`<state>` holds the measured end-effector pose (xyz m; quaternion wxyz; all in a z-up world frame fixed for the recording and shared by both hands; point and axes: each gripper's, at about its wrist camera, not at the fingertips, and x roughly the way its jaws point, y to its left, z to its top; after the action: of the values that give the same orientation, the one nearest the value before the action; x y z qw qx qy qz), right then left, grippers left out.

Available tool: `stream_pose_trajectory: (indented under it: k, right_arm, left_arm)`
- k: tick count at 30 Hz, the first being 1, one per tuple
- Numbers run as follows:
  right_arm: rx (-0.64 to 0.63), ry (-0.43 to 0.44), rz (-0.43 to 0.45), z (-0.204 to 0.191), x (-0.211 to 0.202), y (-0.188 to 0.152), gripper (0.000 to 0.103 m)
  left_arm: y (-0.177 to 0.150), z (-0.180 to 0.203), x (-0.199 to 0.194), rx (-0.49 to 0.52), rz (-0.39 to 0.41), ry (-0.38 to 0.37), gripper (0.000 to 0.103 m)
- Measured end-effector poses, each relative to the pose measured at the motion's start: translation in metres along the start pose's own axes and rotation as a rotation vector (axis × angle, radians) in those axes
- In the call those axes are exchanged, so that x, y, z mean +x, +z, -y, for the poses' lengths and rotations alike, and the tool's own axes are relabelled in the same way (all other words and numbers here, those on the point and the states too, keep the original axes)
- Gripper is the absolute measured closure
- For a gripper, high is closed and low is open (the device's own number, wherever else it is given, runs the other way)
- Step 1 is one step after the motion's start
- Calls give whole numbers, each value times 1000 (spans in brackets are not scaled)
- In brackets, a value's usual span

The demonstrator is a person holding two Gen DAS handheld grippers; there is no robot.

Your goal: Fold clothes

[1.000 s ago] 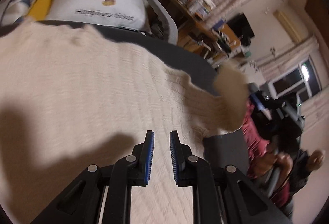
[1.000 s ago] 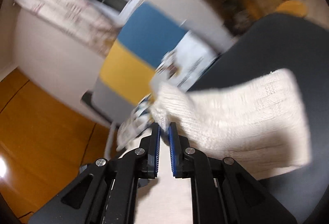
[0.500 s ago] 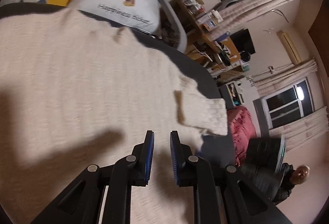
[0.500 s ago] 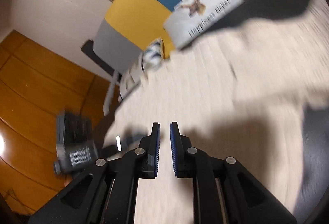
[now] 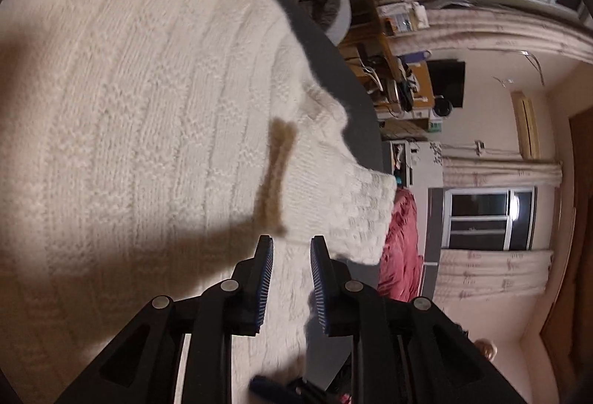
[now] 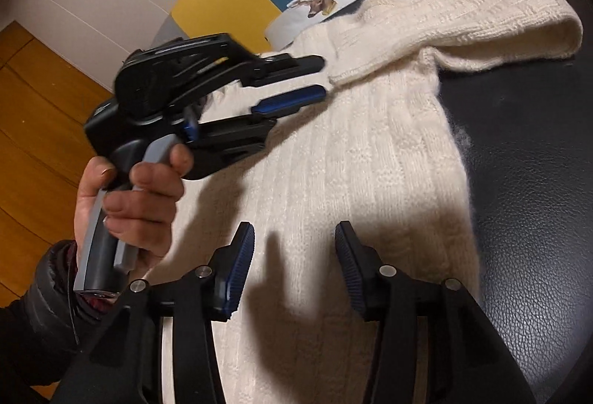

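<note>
Left hand [image 6: 126,207]: grips the handle of the left gripper, at the left edge of the right wrist view.
Left gripper [image 5: 291,244]: jaws a narrow gap apart, nothing between them; it hovers low over the sweater, tips pointing at the sleeve.
Sweater [image 5: 122,115]: cream knit, spread flat on the dark leather surface [image 6: 519,159], filling most of the left wrist view.
Sleeve [image 6: 493,7]: folded back across the sweater's body, its cuff end doubled over near the surface's edge.
Right gripper [image 6: 294,237]: jaws spread wide, empty, above the sweater's ribbed body.
Pillow [image 6: 330,0]: white with a deer print, beyond the sweater's far edge.
</note>
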<state>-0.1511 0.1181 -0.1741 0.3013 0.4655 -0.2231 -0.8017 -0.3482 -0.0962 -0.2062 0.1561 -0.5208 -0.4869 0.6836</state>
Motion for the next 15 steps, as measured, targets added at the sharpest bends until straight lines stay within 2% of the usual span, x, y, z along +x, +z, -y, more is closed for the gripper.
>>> stream_pose_trajectory:
  k: [4, 7, 10, 12, 13, 15]
  right_arm:
    - [-55, -16, 32, -9, 4, -1, 51]
    - [-103, -33, 37, -16, 4, -3, 45]
    - [-128, -40, 40, -19, 4, -5, 41]
    - [-132, -34, 42, -19, 3, -6, 41]
    - [-128, -28, 45, -18, 2, -6, 41]
    - [-122, -21, 52, -17, 1, -7, 41]
  left_arm:
    - [0, -5, 11, -50, 5, 2, 82]
    - [3, -4, 13, -81, 23, -7, 80]
    - [5, 1, 12, -62, 69, 4, 80]
    - [6, 4, 11, -44, 104, 14, 89]
    - [5, 10, 10, -10, 120, 28, 98]
    - [3, 28, 4, 88, 147, 56, 98]
